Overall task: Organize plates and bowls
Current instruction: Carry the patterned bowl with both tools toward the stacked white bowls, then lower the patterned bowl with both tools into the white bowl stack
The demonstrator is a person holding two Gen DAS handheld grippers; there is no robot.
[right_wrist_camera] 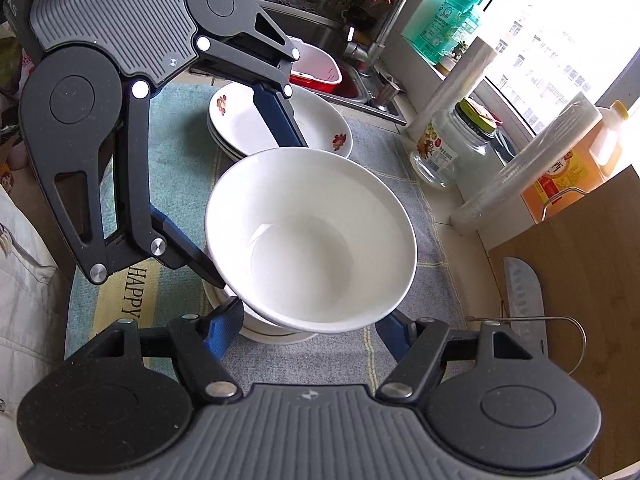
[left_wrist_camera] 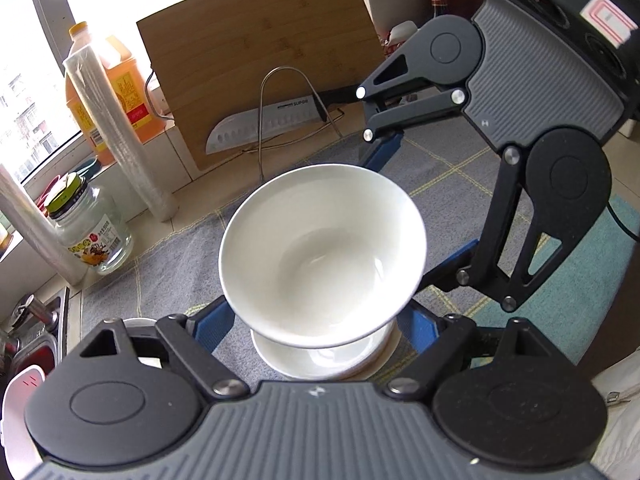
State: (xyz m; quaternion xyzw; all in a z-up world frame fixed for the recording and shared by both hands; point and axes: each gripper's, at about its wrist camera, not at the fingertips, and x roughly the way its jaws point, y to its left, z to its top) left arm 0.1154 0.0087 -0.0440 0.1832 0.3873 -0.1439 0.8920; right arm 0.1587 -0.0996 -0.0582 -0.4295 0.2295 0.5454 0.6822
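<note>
Bowl (left_wrist_camera: 322, 254) clamped by both grippers, left (left_wrist_camera: 316, 322) and right (right_wrist_camera: 312, 320), opposite sides; hangs tilted directly above bowl stack (left_wrist_camera: 324, 356).

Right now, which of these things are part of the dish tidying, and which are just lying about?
Part of the job:
white bowl
bowl stack beneath it
flowered plates

Just lying about:
cutting board
knife
glass jar
oil bottle
soap bottle
</note>
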